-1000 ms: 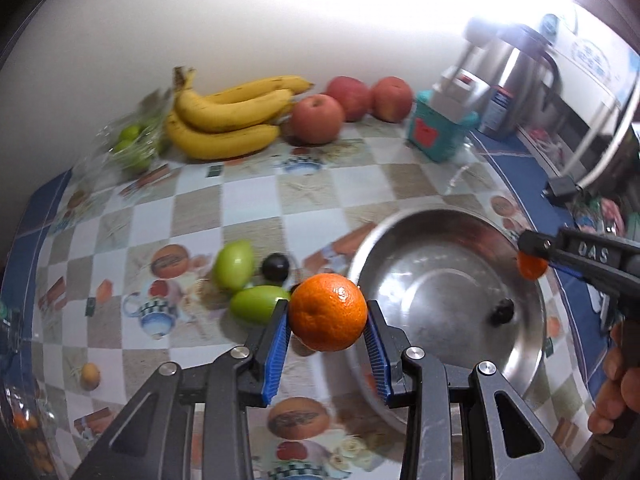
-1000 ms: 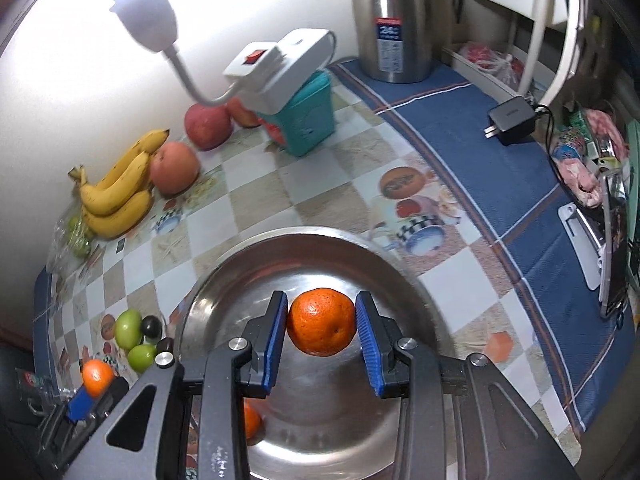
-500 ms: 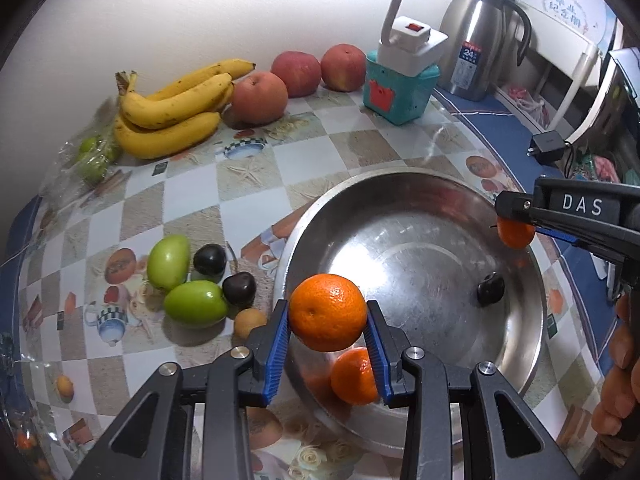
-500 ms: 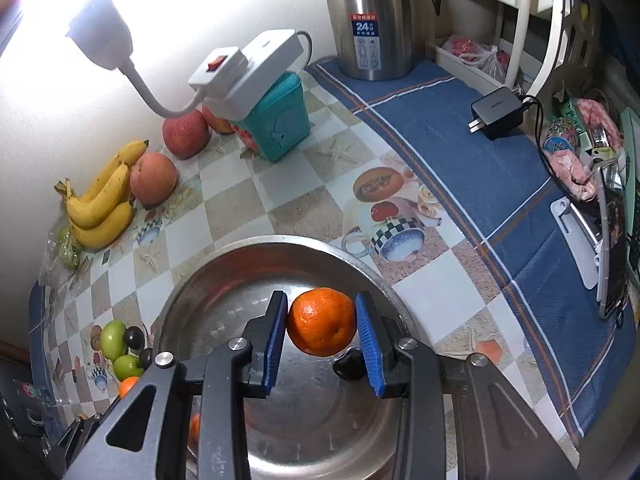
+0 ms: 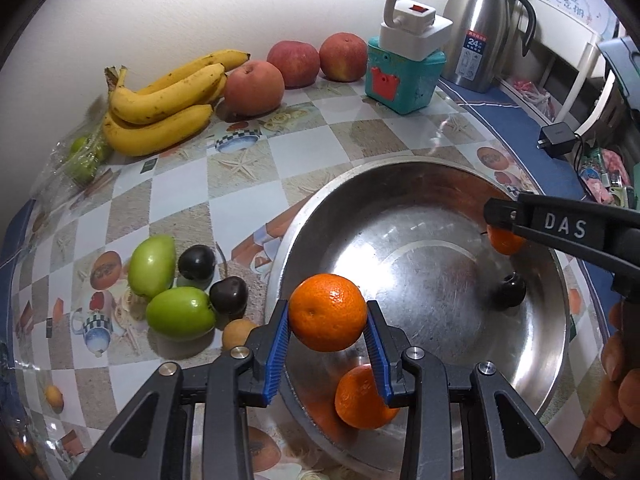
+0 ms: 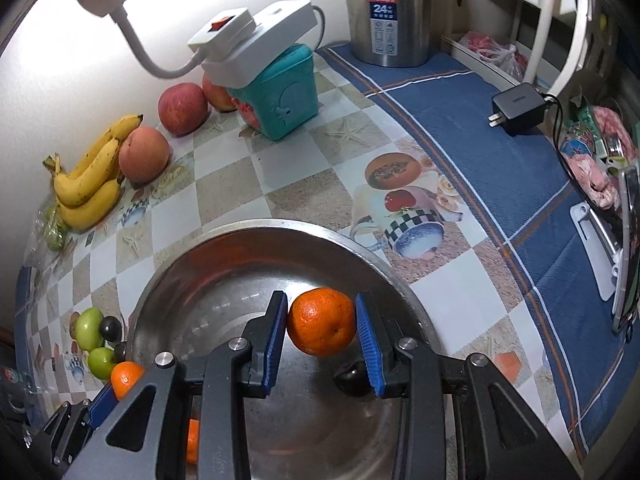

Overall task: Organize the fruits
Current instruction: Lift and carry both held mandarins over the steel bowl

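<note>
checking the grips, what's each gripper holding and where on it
Each holds an orange by its opposite sides: left gripper its orange, right gripper another orange.

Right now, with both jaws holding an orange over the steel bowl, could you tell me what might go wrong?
1. The left gripper holds its orange above one orange already in the bowl; released there, it could strike it and roll.
2. The right gripper's orange hangs over a dark fruit and might bruise it.

a home kitchen corner, judging by the glossy checkered tablecloth printed with teacups (image 6: 400, 184), yellow bananas (image 5: 160, 104) and red apples (image 5: 294, 63) against a white wall, a steel thermos jug (image 5: 478, 36), a black plug-in charger (image 6: 516, 108).
</note>
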`<state>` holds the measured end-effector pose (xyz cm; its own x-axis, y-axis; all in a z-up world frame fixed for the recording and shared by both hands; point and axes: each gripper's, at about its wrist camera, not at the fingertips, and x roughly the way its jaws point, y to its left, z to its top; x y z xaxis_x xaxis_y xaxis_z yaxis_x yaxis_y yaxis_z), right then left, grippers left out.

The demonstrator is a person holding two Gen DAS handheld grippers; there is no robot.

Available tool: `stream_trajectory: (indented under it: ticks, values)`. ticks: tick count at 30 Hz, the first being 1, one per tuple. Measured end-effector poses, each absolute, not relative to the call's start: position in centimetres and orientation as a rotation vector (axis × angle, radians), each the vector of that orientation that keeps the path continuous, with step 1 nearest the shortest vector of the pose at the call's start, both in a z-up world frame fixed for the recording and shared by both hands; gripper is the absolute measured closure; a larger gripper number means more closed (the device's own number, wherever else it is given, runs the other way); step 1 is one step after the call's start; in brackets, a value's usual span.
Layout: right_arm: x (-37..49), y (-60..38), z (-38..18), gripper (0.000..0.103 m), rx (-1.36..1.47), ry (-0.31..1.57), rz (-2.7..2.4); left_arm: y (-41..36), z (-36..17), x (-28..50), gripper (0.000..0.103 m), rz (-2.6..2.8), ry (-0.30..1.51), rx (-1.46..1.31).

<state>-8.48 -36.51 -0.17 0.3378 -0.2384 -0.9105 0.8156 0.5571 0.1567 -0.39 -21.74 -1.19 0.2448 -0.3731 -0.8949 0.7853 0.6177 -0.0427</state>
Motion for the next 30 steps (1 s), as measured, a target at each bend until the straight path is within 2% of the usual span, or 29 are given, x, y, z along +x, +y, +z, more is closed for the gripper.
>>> stream_trajectory:
  ticks: [30]
  values:
    - [-6.5,-36.7,-2.5,0.066,0.612,1.053,-0.77,-23.0,-2.8,-0.3,0.064,-0.835,1.068,0.486]
